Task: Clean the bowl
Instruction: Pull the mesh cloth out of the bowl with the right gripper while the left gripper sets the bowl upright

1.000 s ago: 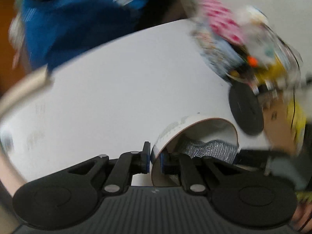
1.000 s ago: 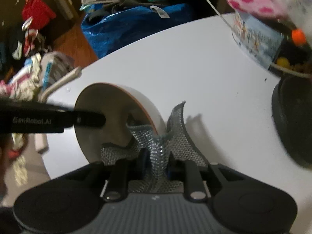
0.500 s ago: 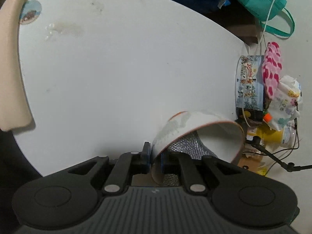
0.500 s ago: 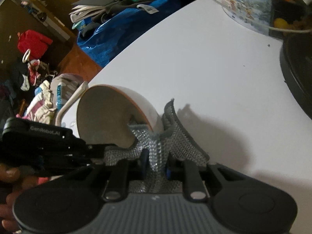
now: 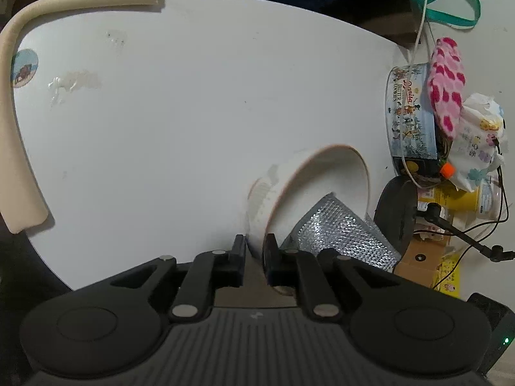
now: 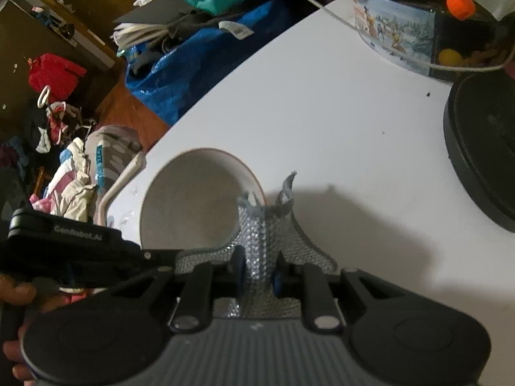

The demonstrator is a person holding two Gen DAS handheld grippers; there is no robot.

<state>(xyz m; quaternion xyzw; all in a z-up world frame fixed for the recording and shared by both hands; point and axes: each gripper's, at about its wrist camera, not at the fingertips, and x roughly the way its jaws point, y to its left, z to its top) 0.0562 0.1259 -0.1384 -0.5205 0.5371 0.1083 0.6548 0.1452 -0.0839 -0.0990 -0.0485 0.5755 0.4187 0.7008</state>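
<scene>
A white bowl (image 5: 322,180) with an orange rim is held on its side above the white table (image 5: 193,103). My left gripper (image 5: 255,247) is shut on the bowl's rim. My right gripper (image 6: 259,268) is shut on a silver mesh scrubbing cloth (image 6: 262,238). The cloth (image 5: 341,228) lies against the bowl's inner wall near the rim. In the right wrist view the bowl (image 6: 193,202) opens towards the camera, with the cloth draped over its right edge. The left gripper's body (image 6: 64,241) shows at the left there.
A cookie tin (image 5: 412,119), a pink spotted cloth (image 5: 447,87), a black disc (image 5: 396,218) and cables stand at the table's right side. A beige foam guard (image 5: 19,128) lines the left edge. Blue and teal bags (image 6: 199,48) lie beyond the far edge.
The bowl has tilted more upright in my left gripper. The cloth has slid from deep inside the bowl towards its rim.
</scene>
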